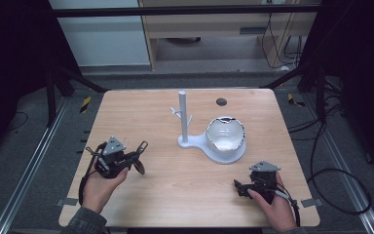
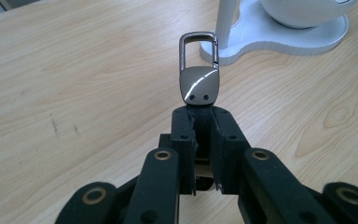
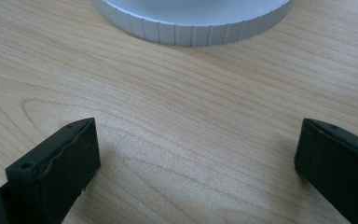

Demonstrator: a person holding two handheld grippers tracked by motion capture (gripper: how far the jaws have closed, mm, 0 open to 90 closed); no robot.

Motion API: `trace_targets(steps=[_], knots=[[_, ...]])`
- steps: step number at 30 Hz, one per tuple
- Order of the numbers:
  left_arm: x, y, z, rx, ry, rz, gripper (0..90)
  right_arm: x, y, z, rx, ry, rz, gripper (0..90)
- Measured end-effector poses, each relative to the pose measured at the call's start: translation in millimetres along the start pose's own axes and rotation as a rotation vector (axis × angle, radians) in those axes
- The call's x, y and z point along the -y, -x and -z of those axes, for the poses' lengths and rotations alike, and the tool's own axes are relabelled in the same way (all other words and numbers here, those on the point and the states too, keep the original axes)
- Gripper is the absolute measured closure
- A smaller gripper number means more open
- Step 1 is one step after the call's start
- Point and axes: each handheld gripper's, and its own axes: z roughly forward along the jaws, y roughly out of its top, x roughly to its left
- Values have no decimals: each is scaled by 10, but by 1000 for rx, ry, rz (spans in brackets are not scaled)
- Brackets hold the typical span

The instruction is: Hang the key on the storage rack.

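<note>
My left gripper (image 2: 200, 116) is shut on the dark strap of a metal key clip (image 2: 199, 81), whose snap hook points at the white stand. In the high view the left gripper (image 1: 135, 158) sits at the table's left, aimed right. The white stand has an upright post with short pegs (image 1: 182, 117) and a flat base (image 1: 224, 157) carrying a white bowl (image 1: 225, 135). The post (image 2: 225, 21) and base (image 2: 289, 43) lie just beyond the clip. My right gripper (image 1: 239, 189) rests near the front right, open, with bare wood between its jaws (image 3: 198, 140).
The wooden table (image 1: 146, 117) has a small dark round hole (image 1: 221, 102) near its far edge. The ribbed rim of the stand's base (image 3: 191, 25) lies close ahead of the right gripper. Cables trail over the floor to the right of the table.
</note>
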Motion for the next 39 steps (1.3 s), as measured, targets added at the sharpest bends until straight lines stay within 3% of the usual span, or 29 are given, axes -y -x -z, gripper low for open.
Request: trace_targets(steps=[12,30,34,39], knots=[[-291,162,-72,18,20,-52,801,-2,-2,1,-2,-1,-6,3],[-923,365,-79,13,135,-99,801,-3,-2,0,-1,-1,-5,4],[-994,386,-79,5,157,-110,801,-2,-2,0,-2,-1,-6,3],[-1034,373,-152,-4,139,-116,800,-2,-2,0,-2,-1,-6,3]])
